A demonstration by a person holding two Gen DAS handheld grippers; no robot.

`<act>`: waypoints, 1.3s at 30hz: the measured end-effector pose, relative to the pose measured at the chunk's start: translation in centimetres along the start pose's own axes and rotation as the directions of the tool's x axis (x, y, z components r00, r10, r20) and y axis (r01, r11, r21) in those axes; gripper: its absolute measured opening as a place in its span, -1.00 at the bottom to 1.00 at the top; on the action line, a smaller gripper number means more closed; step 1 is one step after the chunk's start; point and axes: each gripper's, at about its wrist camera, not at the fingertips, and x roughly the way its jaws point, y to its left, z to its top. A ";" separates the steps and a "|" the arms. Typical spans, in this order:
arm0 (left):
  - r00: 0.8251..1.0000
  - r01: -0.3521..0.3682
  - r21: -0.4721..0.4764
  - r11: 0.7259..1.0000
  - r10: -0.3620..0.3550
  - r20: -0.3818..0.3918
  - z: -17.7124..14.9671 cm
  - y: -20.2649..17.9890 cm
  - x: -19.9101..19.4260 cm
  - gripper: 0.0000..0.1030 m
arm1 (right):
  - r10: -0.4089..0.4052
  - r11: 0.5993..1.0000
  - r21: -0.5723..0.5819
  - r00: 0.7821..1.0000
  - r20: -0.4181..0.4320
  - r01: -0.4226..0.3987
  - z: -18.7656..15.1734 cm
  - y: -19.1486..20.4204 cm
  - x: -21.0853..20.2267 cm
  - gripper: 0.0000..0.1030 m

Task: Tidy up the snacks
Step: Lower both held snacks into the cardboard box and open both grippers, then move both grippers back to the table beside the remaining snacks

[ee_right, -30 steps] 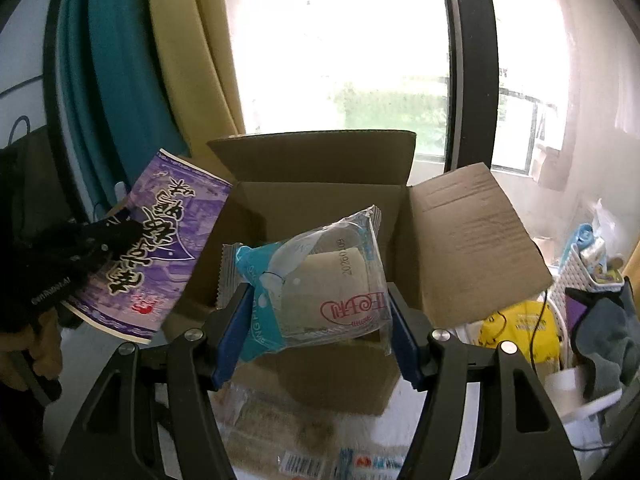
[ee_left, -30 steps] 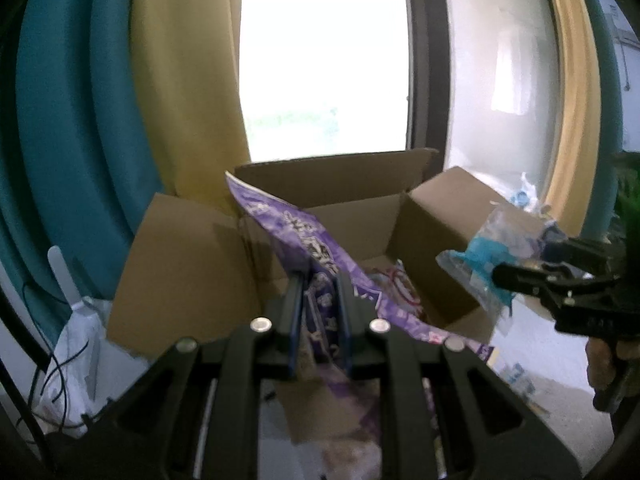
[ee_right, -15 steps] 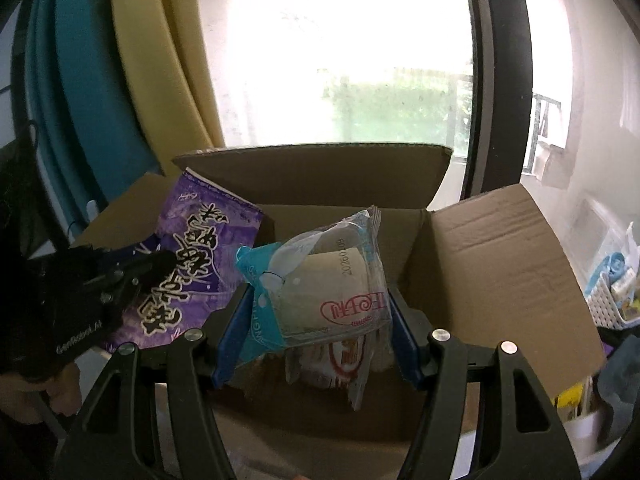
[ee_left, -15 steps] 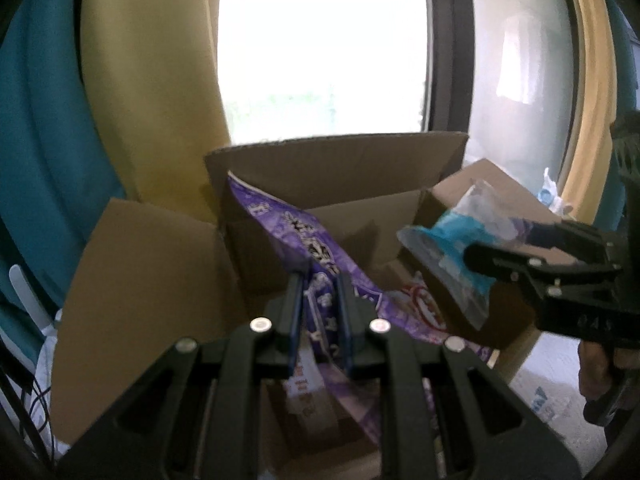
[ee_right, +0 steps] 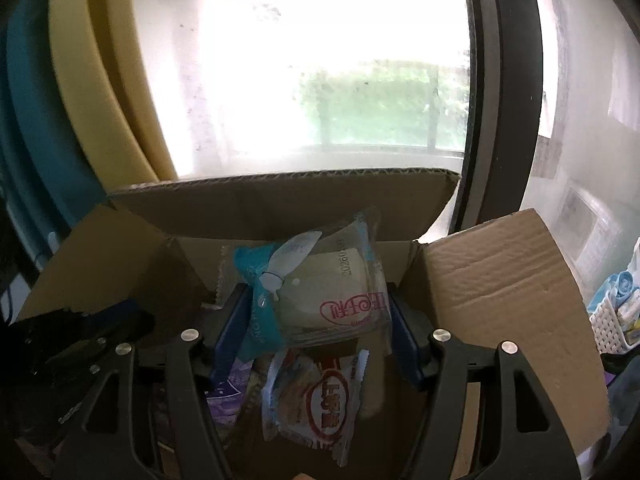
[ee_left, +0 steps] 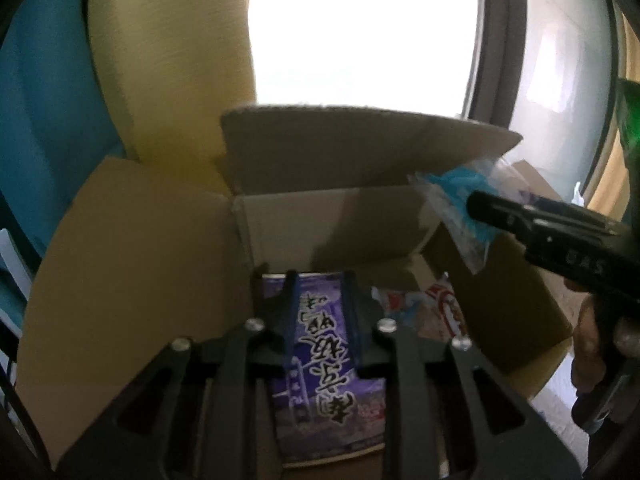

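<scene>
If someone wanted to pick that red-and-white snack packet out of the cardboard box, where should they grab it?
Probably by its upper sealed edge, coming from above through the open top. The red-and-white packet lies in the cardboard box under the blue-and-clear packet clamped in the right hand-held gripper, and its flat serrated edge is the thin part two fingers could pinch. The box walls block a sideways approach.

A: Where's the box (ee_right: 500, 280)?
B: In front of the window (ee_right: 320, 80), flaps out left, right and back.
A: Inside it?
B: Flat snack bag (ee_left: 328, 380) on the bottom at left, directly under the left gripper (ee_left: 320, 300); its jaws are opening. Wrapped snack (ee_right: 320, 396) to its right.
A: Right gripper (ee_right: 316, 312)?
B: Above the box's right part, jaws on a pastry pack (ee_right: 320, 288). Basket (ee_right: 616, 316) outside, far right.
</scene>
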 end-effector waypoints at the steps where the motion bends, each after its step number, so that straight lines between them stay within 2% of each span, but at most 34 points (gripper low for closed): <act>1: 1.000 0.000 -0.003 1.000 0.000 0.001 -0.1 0.1 -0.1 -0.33 | -0.006 1.000 0.001 1.000 -0.001 0.006 0.0 0.0 0.2 0.34; 2: 1.000 0.003 -0.008 1.000 -0.003 0.007 -0.2 0.2 -0.4 -0.06 | -0.011 1.000 0.000 1.000 -0.002 0.011 0.1 0.1 0.4 0.38; 5: 1.000 0.005 -0.016 1.000 -0.005 0.018 -0.5 0.3 -1.2 0.22 | -0.029 1.000 -0.002 1.000 0.010 0.029 0.0 0.2 0.3 0.48; 7: 1.000 0.006 -0.020 1.000 -0.005 0.024 -0.5 0.6 -1.8 0.34 | -0.029 1.000 0.002 0.999 0.014 0.029 0.0 0.1 0.1 0.59; 14: 0.999 0.017 -0.031 0.999 -0.016 0.052 -0.9 0.4 -4.4 0.60 | -0.035 0.999 -0.025 0.999 0.010 0.036 -0.8 0.6 -1.5 0.59; 23: 0.996 0.042 -0.052 0.998 -0.038 0.082 -2.6 0.1 -8.1 0.68 | -0.033 0.998 -0.060 0.999 0.010 0.033 -2.8 1.9 -4.8 0.59; 31: 0.995 0.048 -0.027 0.998 -0.046 0.087 -5.7 -1.1 -11.2 0.68 | -0.024 0.997 -0.066 0.999 0.025 0.026 -5.5 2.6 -8.8 0.59; 39: 0.998 0.056 -0.026 0.998 -0.055 0.044 -9.6 -1.9 -12.8 0.69 | -0.017 0.997 -0.075 1.000 0.012 0.018 -9.8 2.9 -12.9 0.59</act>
